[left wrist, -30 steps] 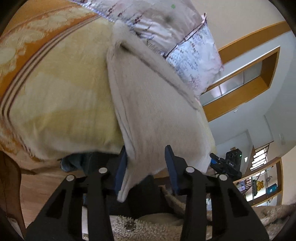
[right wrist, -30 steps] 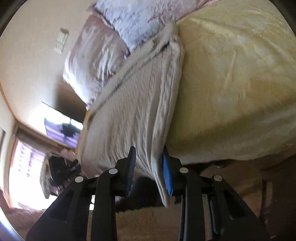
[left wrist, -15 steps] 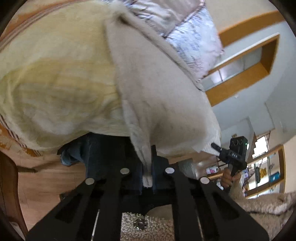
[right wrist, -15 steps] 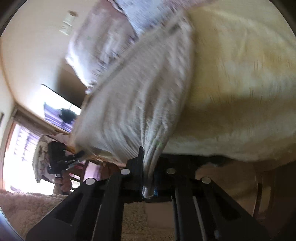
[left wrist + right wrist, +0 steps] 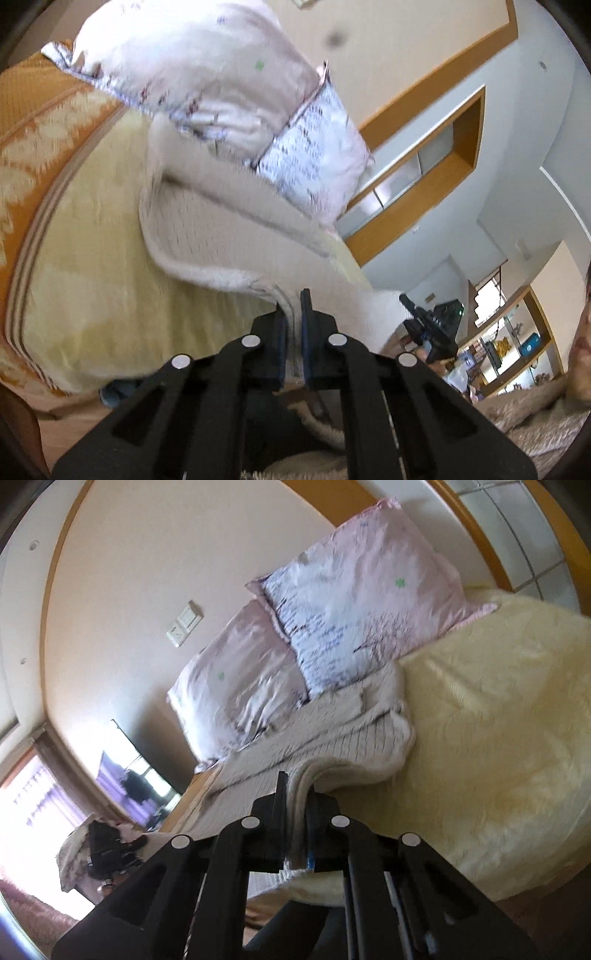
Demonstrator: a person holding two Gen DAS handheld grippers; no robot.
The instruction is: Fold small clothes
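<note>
Left hand-held gripper (image 5: 294, 310) clamped on near hem of cream knit garment (image 5: 207, 229); right hand-held gripper (image 5: 297, 794) likewise. Garment lies on yellow bed (image 5: 498, 738) below pink pillows (image 5: 362, 605).

Cream knit garment (image 5: 221, 236); pale yellow blanket (image 5: 498, 738); pink-white printed pillows (image 5: 362, 605); black tongs, blue pads.
</note>
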